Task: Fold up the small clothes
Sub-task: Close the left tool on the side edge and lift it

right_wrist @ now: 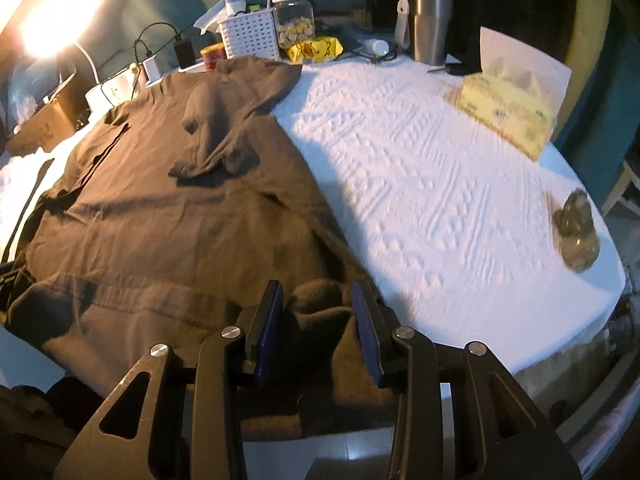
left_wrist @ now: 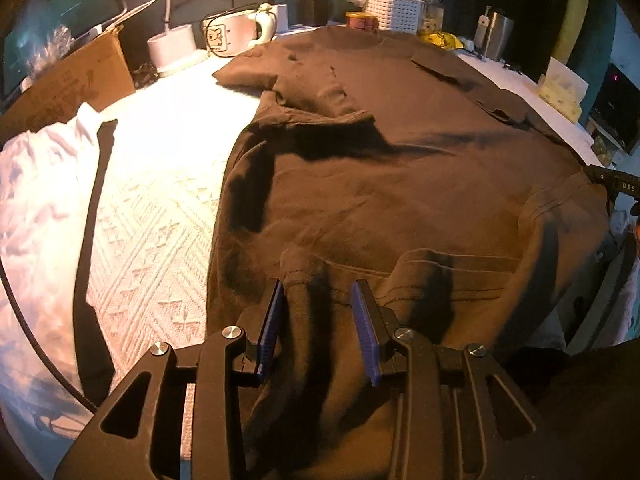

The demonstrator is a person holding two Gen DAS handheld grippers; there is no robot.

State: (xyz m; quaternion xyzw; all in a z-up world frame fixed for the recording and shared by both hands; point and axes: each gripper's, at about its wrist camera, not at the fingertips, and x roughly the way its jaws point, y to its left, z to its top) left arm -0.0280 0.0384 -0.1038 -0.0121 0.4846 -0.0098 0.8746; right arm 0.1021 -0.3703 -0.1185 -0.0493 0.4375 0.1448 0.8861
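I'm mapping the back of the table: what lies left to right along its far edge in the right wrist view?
Lamp → red tin → white basket → jar → yellow packet → steel tumbler → tissue box.

White letters "DAS" on black device [left_wrist: 624, 186] at right edge
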